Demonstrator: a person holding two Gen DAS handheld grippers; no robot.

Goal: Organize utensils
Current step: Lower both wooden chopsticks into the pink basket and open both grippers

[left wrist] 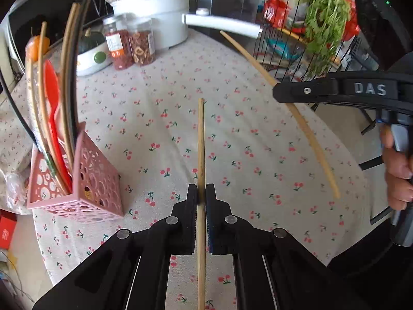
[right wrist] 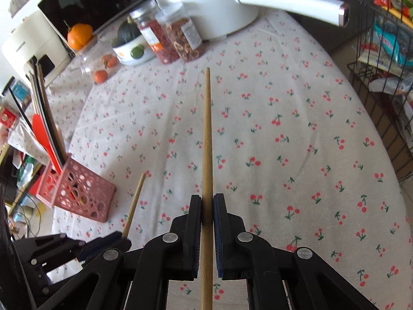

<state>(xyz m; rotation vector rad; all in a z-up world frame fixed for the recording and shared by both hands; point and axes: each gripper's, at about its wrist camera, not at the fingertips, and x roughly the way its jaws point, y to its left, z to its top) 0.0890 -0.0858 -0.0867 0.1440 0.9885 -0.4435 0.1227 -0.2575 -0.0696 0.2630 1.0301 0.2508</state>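
My left gripper (left wrist: pixel 201 190) is shut on a wooden chopstick (left wrist: pixel 201 142) that points forward above the cherry-print tablecloth. My right gripper (right wrist: pixel 207 199) is shut on a second wooden chopstick (right wrist: pixel 207 129). In the left wrist view the right gripper (left wrist: pixel 277 94) comes in from the right with its chopstick (left wrist: pixel 307 129) slanting across. In the right wrist view the left gripper (right wrist: pixel 124 240) sits at lower left with its chopstick (right wrist: pixel 134 204). A pink perforated utensil holder (left wrist: pixel 95 180) stands at the left and holds a red spoon (left wrist: pixel 51 98) and several chopsticks; it also shows in the right wrist view (right wrist: pixel 82 193).
A white pot (left wrist: pixel 160 13) with a long handle, two jars (left wrist: pixel 129 44) of dried food and a bowl with a squash (left wrist: pixel 90 51) stand at the table's back. A black wire rack (left wrist: pixel 309 38) with greens stands at the right edge. An orange (right wrist: pixel 80 35) sits far left.
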